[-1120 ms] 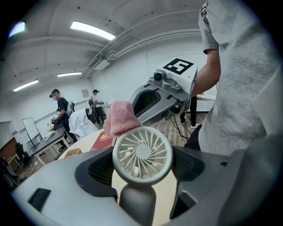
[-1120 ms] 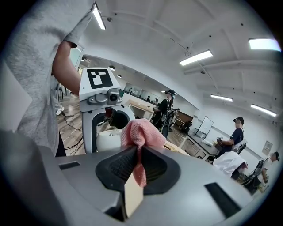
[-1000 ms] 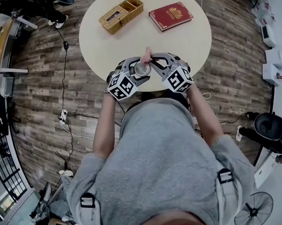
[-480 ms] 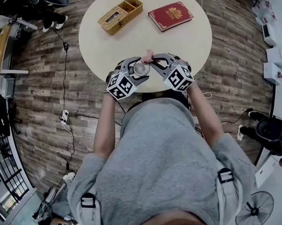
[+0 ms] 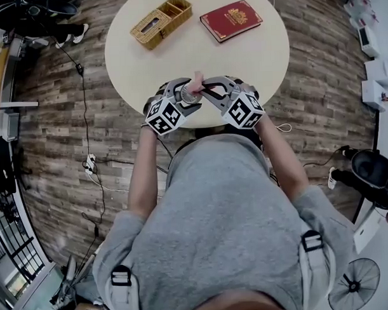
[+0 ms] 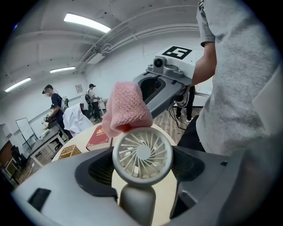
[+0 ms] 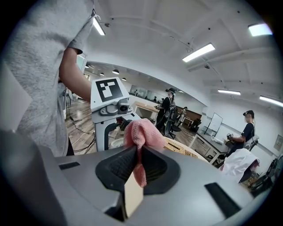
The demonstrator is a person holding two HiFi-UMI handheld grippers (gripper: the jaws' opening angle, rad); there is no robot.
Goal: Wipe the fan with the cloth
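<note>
My left gripper (image 5: pixel 181 98) has its jaws clamped around the small fan (image 6: pixel 142 153), holding it upright over the tabletop's (image 5: pixel 140 64) near edge. My right gripper (image 5: pixel 211 91) pinches the pink cloth (image 6: pixel 127 107) tight, and the cloth touches the fan's upper rim.

Head view steeply down; gripper views close, opposed, sharing cloth (image 6: pixel 128 108).
</note>
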